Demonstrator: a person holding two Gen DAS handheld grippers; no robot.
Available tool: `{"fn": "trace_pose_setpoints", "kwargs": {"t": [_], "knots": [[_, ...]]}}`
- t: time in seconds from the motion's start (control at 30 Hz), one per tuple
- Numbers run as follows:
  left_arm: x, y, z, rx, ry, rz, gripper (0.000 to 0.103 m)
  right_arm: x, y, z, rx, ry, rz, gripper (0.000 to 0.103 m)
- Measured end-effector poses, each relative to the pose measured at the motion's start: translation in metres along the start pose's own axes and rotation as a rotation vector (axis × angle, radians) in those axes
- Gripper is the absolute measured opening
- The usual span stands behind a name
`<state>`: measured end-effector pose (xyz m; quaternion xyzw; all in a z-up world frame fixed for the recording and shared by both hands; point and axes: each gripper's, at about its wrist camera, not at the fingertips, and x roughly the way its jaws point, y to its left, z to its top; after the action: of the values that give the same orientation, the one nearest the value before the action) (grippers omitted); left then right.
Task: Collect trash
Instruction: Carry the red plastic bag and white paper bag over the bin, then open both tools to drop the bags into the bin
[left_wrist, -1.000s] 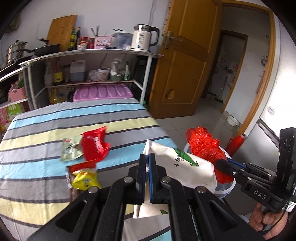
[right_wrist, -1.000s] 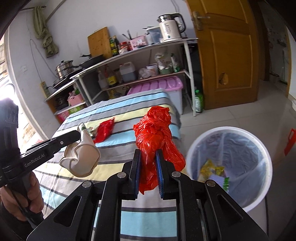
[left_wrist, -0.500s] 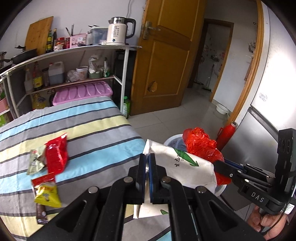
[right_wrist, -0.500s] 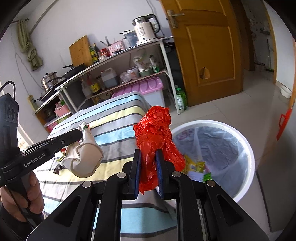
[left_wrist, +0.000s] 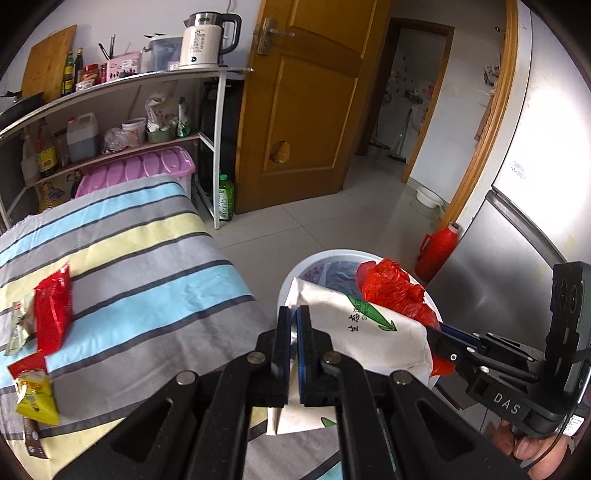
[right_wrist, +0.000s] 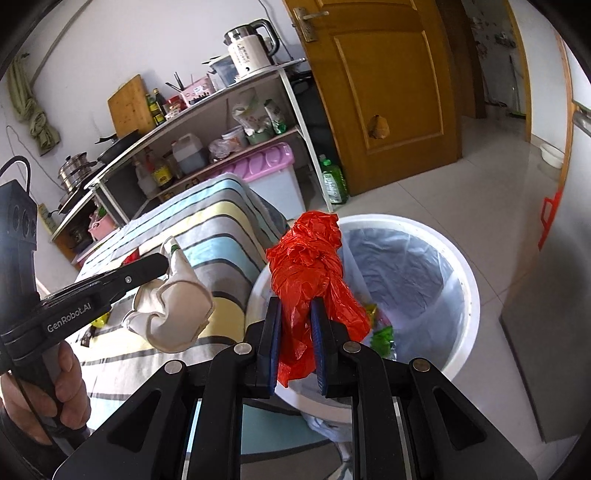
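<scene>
While both hands hang out past the table edge, the left gripper (left_wrist: 293, 317) has its jaws pressed almost flat together on a white paper bag with green print (left_wrist: 364, 334), and the right gripper (right_wrist: 297, 314) pinches a crumpled red plastic bag (right_wrist: 314, 266) between narrowly parted blue pads. Both tools tilt downward, side by side, over the rim of the white trash bin (right_wrist: 469, 295), lined with a clear bag, wrappers lying at its bottom. On the striped tablecloth (left_wrist: 147, 266) lie a red snack packet (left_wrist: 51, 306) and a yellow wrapper (left_wrist: 37, 397). Behind stand a shelf with a kettle (left_wrist: 205, 37), a wooden door (left_wrist: 306, 103) and a tiled floor.
</scene>
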<state>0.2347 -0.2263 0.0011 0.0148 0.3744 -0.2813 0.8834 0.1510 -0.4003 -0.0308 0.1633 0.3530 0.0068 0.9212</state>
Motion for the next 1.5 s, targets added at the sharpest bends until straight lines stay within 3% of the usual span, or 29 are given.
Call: {"fn": "trace_pose_setpoints", "kwargs": {"t": [0.57,0.83,1.13,1.5], "knots": [[0.058,-0.020,0.000,0.019,0.102,-0.017,0.004,0.015,-0.032,-0.007,0.070,0.059,-0.041,0.019],[0.060,-0.022,-0.001,0.021,0.104,-0.041,0.004,0.015,-0.040,-0.008,0.082,0.052,-0.058,0.021],[0.027,-0.018,-0.001,0.016,0.033,-0.047,0.004,-0.003,-0.032,-0.003,0.064,0.010,-0.050,0.026],[-0.041,0.013,-0.024,-0.030,-0.073,-0.012,0.004,-0.034,0.018,-0.008,-0.022,-0.044,0.009,0.031]]}}
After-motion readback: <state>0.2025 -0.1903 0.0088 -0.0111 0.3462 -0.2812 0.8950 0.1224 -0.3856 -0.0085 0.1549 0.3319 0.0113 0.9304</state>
